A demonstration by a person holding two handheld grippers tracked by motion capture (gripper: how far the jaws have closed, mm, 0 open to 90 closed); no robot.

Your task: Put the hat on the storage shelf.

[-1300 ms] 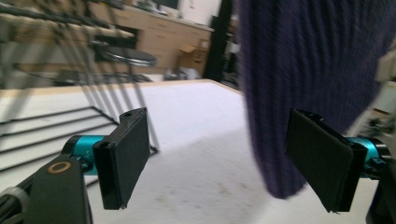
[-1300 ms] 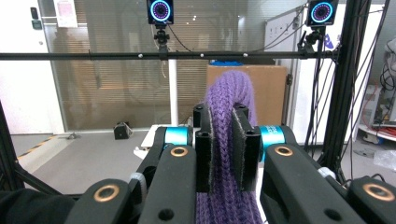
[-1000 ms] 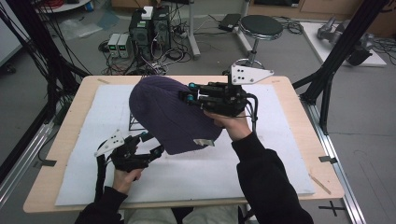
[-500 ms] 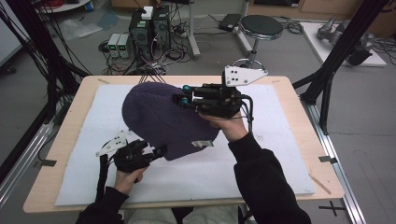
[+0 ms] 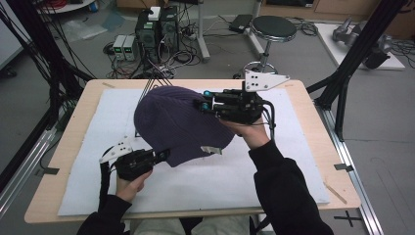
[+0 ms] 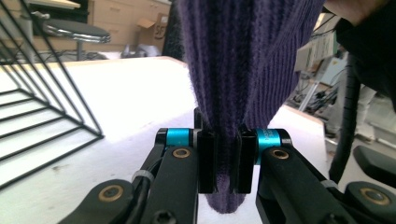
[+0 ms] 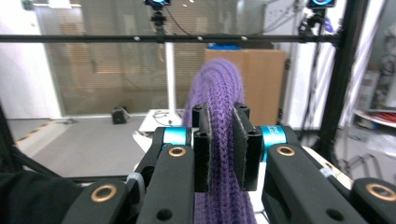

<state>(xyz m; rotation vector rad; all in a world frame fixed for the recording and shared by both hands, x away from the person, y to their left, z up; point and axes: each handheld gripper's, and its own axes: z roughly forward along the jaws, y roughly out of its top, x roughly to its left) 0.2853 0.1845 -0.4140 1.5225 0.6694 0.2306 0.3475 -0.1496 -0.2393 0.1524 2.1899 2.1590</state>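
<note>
From the high view, your left tool has just closed its jaws on the lower edge of the purple knit hat; a second ago those jaws stood open just short of the fabric. Your right tool is clenched on the hat's upper right side, as it was then, and the hat has lifted and drifted a little toward the far side of the surface. That gives you two holds on the hat, so I judge you can now spread or turn it between your hands. The hat hangs above the white felt mat, domed and slack, with a small pale label at its near edge.

In the left gripper view, the left tool pinches a thick fold of the hat between its flat black pads. The knit is ribbed in upright cords, soft and dense, and a rounded tail of it hangs out below the pads. A black wire frame stands on the mat to one side.

In the right gripper view, the right tool grasps a bunched ridge of the hat, which looks paler here, chunky and looped. How much of the fabric lies behind the pads is hard to tell from this angle.
</note>
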